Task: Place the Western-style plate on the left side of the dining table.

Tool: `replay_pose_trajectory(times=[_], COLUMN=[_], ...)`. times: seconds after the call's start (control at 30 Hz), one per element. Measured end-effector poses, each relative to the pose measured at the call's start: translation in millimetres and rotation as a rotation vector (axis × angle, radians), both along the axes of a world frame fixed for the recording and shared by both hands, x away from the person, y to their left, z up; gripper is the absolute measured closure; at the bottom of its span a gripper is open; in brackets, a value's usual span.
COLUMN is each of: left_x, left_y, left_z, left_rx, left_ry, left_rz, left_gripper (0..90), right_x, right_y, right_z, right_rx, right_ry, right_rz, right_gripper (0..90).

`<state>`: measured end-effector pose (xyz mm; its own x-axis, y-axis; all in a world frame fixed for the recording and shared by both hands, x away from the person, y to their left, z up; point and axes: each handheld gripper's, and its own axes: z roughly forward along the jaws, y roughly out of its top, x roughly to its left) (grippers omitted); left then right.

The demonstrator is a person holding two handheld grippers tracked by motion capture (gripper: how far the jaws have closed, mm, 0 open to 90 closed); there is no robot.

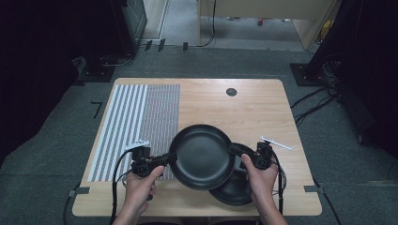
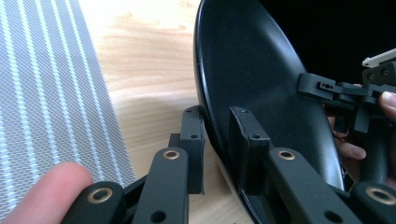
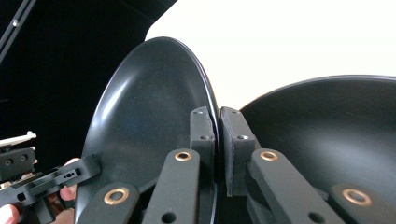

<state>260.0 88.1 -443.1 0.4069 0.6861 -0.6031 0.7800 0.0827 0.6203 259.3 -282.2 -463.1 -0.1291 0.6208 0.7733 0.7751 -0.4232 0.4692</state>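
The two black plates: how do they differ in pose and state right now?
The upper plate is clamped at opposite rims by the left gripper and the right gripper; the lower plate is held by neither. The upper plate shows whole, while the lower plate lies on the table, partly covered. Both are round, black and glossy.

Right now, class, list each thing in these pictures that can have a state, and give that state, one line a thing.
Upper black plate: lifted, gripped at both rims.
Lower black plate: lying on the table, partly under the upper one.
Left gripper: shut on the upper plate's left rim.
Right gripper: shut on its right rim.
Striped mat: lying flat.
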Motion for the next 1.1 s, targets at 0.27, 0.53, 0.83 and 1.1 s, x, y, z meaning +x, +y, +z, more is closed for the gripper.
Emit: replay_pose_trajectory(times=[0.27, 0.53, 0.83, 1.1], left_x=[7.7, 16.5, 22.0, 26.9], left_y=[26.9, 53.2, 82.4, 107.1], left_z=[6.0, 6.1, 9.9, 8.2], left_rx=[-0.019, -0.022, -0.023, -0.024], left_ry=[-0.007, 0.007, -0.006, 0.0], left_rz=[0.045, 0.076, 0.138, 0.186], left_gripper=[77.4, 77.6, 77.8, 77.9], right_x=[15.2, 30.6, 47.8, 61.9], right_y=[26.1, 53.4, 86.1, 113.7], right_z=[8.0, 8.9, 11.7, 13.8], right_rx=[0.005, 0.002, 0.011, 0.002], right_ry=[0.002, 0.016, 0.021, 0.026], right_rz=[0.029, 0.047, 0.074, 0.098], right_gripper=[85.2, 85.2, 85.2, 85.3])
